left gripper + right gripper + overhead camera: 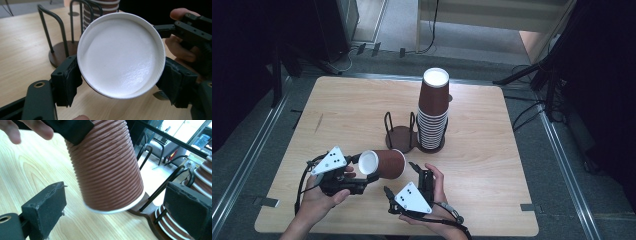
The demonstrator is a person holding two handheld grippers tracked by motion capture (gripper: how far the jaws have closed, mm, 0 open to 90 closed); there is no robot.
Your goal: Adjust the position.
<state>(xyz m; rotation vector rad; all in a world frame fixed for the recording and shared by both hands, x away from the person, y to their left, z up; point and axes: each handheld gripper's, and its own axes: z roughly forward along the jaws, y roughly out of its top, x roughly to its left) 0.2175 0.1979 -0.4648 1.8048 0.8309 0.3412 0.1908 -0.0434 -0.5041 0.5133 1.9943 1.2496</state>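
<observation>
Here, cup (pixel 121 56) clamped in left claw (pixel 362 180), its mouth hidden; right claw (pixel 404 182) wide, empty.

**Light Wooden Table, Cup Rack at Centre**

A pale wood table (pixel 347 110) with rounded corners carries a dark wire rack (pixel 404 135) near its middle. The rack's right bay holds a tall stack of brown paper cups (pixel 433 112), upside down; its left bay stands bare.
</observation>
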